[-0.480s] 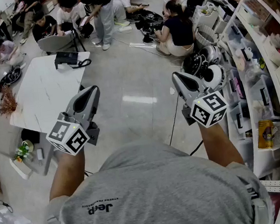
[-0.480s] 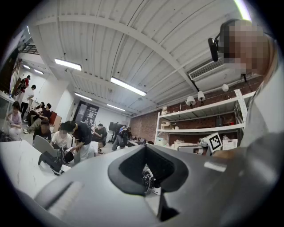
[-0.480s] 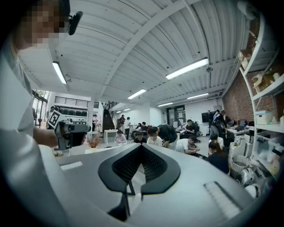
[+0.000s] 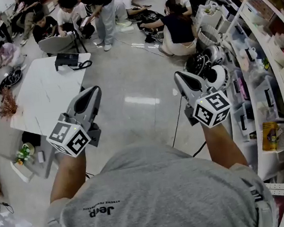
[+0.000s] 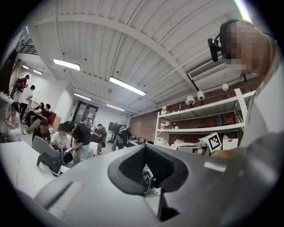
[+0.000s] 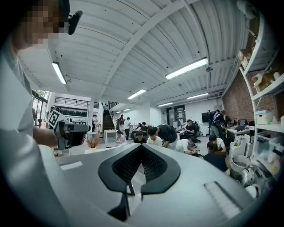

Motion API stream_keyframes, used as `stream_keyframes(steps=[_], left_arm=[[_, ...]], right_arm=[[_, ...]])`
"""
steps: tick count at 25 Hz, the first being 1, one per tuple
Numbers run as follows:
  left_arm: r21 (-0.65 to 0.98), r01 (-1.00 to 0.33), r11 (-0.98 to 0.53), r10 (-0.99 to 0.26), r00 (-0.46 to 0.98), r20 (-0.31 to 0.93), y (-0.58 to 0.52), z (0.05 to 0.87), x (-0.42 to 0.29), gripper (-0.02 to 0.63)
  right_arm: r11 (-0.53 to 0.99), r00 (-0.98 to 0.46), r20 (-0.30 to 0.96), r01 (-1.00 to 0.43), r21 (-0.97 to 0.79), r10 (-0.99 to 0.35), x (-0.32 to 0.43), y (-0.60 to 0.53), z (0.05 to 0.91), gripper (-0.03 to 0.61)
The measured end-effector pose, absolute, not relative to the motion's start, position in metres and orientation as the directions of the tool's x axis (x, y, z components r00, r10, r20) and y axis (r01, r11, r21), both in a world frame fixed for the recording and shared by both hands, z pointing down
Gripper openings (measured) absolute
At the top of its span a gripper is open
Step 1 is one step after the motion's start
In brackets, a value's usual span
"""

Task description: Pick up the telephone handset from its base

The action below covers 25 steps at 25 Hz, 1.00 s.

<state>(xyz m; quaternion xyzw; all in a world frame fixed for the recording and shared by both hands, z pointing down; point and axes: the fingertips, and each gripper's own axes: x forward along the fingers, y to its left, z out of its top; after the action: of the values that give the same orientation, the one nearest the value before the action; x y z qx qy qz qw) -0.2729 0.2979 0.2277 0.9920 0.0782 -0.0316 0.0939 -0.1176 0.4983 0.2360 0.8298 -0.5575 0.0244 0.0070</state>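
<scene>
- Head view: the left gripper [image 4: 93,91] and the right gripper [image 4: 180,76] are held level and well apart above the pale floor [image 4: 140,100]. Each is borne by a bare forearm, with its marker cube nearest the body. The telephone [image 4: 67,60] is seen at the far edge of the white table [image 4: 42,97], well beyond the left gripper and touched by neither. Its handset cannot be told apart from the base at this size. Shelving [image 4: 272,68] is seen along the right side, and people [image 4: 178,29] are seated on the floor beyond.
- Left gripper view: the left gripper [image 5: 144,146] is seen with its jaws brought together at the tip and nothing caught between them. The telephone [image 5: 50,161] is seen low at the left on the table [image 5: 17,164].
- Right gripper view: the right gripper [image 6: 141,144] is seen clenched, jaws met, with nothing grasped. The left gripper [image 6: 71,129] is seen at the left edge.
</scene>
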Motion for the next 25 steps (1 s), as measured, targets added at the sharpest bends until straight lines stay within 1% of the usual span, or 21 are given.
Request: stream_keyframes(steps=[8, 11, 12, 13, 14, 15, 17, 25], left_arm=[[0.181, 0.163, -0.970, 0.152, 0.986, -0.073, 0.314, 0.227, -0.257, 0.057], [0.178, 0.149, -0.973, 0.139, 0.988, -0.068, 0.325, 0.227, -0.253, 0.057], [0.176, 0.144, -0.974, 0.134, 0.989, -0.067, 0.330, 0.227, -0.251, 0.057], [0.174, 0.140, -0.975, 0.130, 0.989, -0.068, 0.334, 0.227, -0.248, 0.057], [0.172, 0.136, -0.976, 0.125, 0.990, -0.072, 0.339, 0.226, -0.245, 0.057], [0.171, 0.128, -0.977, 0.117, 0.990, -0.074, 0.343, 0.226, -0.241, 0.057], [0.173, 0.106, -0.979, 0.094, 0.993, -0.073, 0.352, 0.225, -0.236, 0.057], [0.179, 0.058, -0.982, 0.048, 0.997, -0.057, 0.373, 0.233, -0.213, 0.057]], right_arm=[[-0.387, 0.387, 0.034, -0.922, -0.021, -0.922, -0.100, 0.514, 0.232, 0.003], [-0.348, 0.348, -0.002, -0.936, -0.050, -0.937, -0.096, 0.523, 0.228, 0.007], [-0.317, 0.319, -0.012, -0.946, -0.063, -0.948, -0.096, 0.525, 0.226, 0.097], [-0.290, 0.292, -0.018, -0.954, -0.072, -0.956, -0.094, 0.528, 0.225, 0.237], [-0.271, 0.273, -0.019, -0.960, -0.074, -0.962, -0.092, 0.531, 0.224, 0.298], [-0.260, 0.262, -0.017, -0.963, -0.069, -0.965, -0.088, 0.535, 0.223, 0.329], [-0.242, 0.243, -0.011, -0.968, -0.060, -0.970, -0.079, 0.541, 0.223, 0.347], [-0.190, 0.191, -0.017, -0.981, -0.047, -0.981, -0.044, 0.550, 0.225, 0.347]])
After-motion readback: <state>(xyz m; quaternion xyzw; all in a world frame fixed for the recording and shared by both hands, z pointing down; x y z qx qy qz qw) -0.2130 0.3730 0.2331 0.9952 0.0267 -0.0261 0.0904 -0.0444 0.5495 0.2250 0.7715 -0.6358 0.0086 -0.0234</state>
